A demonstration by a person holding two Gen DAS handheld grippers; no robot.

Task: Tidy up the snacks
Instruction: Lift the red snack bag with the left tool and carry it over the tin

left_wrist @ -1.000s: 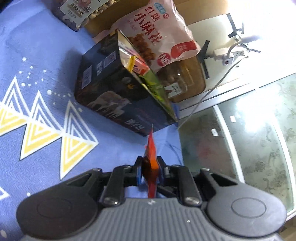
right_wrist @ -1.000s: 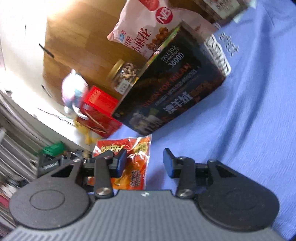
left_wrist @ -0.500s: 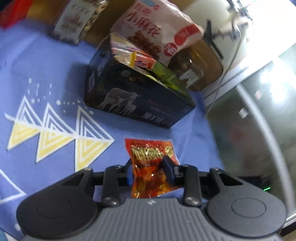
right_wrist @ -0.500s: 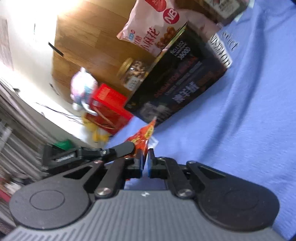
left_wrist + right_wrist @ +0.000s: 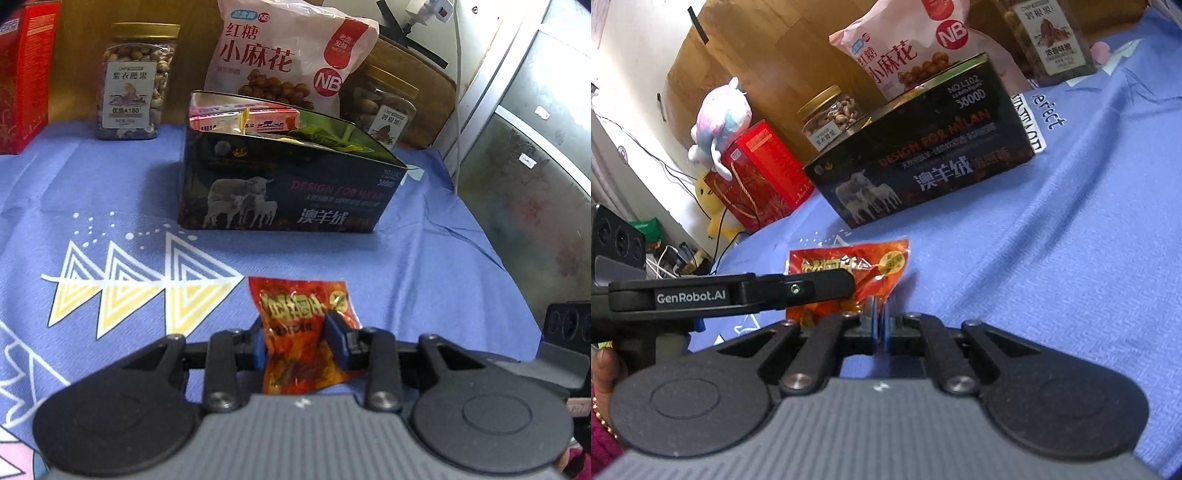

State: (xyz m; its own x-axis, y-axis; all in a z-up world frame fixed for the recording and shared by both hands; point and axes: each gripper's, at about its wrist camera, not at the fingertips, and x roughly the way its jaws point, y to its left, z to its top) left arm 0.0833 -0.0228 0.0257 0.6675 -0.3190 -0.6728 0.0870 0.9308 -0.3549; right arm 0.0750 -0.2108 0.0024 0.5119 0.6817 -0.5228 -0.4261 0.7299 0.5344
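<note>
Blue cloth [image 5: 110, 192] covers the surface. Dark box [image 5: 288, 192] stands upright on it, open-topped, with snack packs inside. Pink bag [image 5: 291, 62] leans behind the box, with nut jars [image 5: 135, 81] on either side. Red packet [image 5: 303, 325] lies flat on the cloth near the box. Left gripper [image 5: 300, 341] pinches the packet between both pads. Right gripper [image 5: 878, 321] sits beside the packet, pads pressed together on nothing.
</note>
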